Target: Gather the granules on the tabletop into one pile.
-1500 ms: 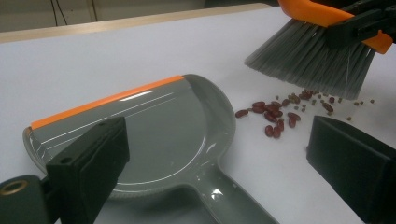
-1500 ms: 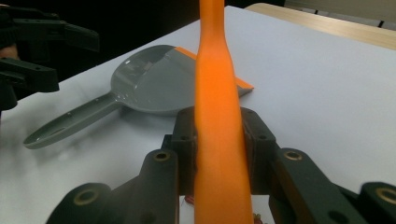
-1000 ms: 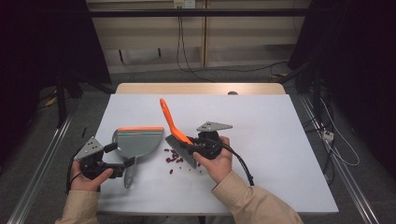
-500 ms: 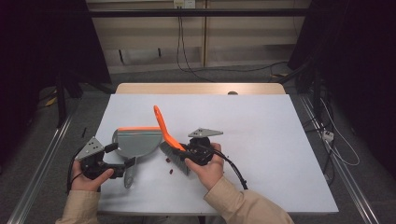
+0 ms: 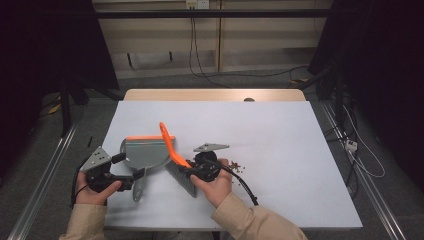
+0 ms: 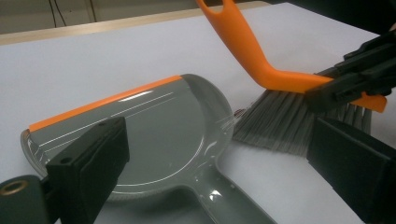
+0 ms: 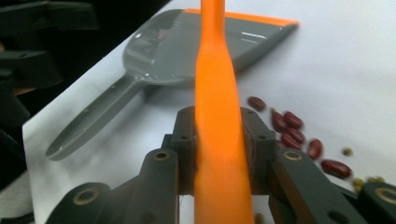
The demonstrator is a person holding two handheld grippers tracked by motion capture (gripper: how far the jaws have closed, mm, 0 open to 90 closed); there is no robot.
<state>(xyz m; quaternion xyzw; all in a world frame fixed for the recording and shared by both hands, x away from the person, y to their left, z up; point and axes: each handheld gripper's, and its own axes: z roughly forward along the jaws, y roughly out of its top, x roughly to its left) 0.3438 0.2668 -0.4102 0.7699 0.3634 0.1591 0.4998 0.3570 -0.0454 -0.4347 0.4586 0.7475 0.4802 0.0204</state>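
Two claws: right (image 5: 192, 169) (clamped) on brush (image 5: 172, 150), left (image 5: 131, 176) at dustpan (image 5: 145, 151).

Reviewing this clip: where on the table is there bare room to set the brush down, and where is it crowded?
Free: the table's far strip beyond the dustpan, and its whole right half past the scattered beans. Crowded: the near-left part, where the dustpan, the brush, the left gripper and the right gripper sit close together.

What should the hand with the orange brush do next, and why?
Probably lift the brush back over the beans and sweep them toward the dustpan. The right gripper clamps the brush, whose bristles sit by the pan's rear, while the beans lie scattered on its far side.
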